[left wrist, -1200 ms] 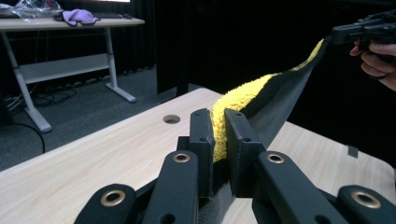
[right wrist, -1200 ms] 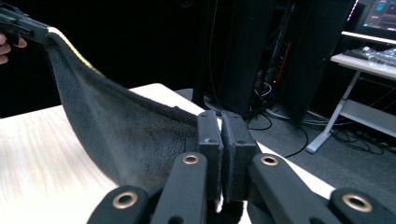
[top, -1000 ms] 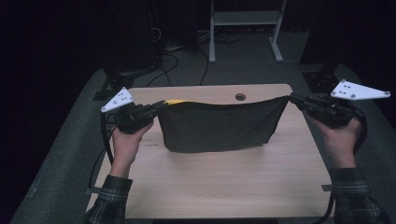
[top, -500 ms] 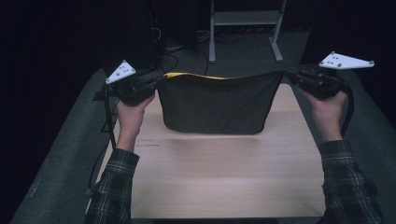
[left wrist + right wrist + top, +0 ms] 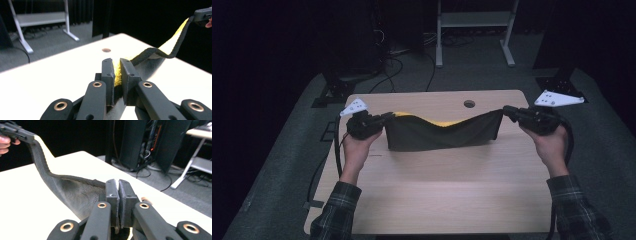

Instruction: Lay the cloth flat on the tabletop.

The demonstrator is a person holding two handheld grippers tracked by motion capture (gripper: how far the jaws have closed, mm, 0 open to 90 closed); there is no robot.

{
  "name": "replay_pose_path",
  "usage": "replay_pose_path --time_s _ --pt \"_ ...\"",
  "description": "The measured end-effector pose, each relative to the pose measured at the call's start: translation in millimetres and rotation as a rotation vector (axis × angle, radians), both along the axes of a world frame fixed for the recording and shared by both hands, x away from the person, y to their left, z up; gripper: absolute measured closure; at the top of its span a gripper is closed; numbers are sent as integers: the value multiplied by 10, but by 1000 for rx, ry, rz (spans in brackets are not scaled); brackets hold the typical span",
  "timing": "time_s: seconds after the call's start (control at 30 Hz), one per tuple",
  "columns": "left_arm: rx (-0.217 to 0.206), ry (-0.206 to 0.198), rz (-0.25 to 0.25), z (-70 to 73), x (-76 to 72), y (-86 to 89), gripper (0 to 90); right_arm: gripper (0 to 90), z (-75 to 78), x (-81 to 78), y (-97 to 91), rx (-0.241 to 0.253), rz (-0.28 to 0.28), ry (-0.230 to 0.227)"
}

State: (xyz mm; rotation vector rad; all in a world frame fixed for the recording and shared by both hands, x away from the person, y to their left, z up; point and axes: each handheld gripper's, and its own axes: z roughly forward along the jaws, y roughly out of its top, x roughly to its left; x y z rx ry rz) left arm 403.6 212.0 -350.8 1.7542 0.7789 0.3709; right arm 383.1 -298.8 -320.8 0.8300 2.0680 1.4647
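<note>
A person holds a dark grey cloth with a yellow inner face (image 5: 442, 136) stretched between two grippers above a pale wooden surface (image 5: 437, 200). The left gripper (image 5: 384, 118) has its jaws clenched on one top corner, the right gripper (image 5: 508, 111) on the other. The cloth sags in the middle, its lower edge resting on the surface. It looks like a laying-down step; next, both hands should probably lower evenly, keeping the cloth taut.
</note>
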Motion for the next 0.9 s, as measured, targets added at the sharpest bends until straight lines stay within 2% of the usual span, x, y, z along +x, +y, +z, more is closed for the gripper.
replay_pose_path --time_s 0.1,0.3,0.57,0.7,0.9 --pt "7 28 -9 -130 -56 8 818 863 -134 -70 26 -4 24 19" --pt "10 71 -32 -303 -200 23 818 863 -354 -244 68 -19 64 63" --pt "20 130 -63 -551 -391 53 818 862 -654 -435 54 -73 102 135" --pt "25 155 -79 -627 -503 94 818 862 -788 -549 19 -82 116 178" --pt "37 180 -111 -683 -776 168 817 862 -900 -836 -27 -88 153 205"
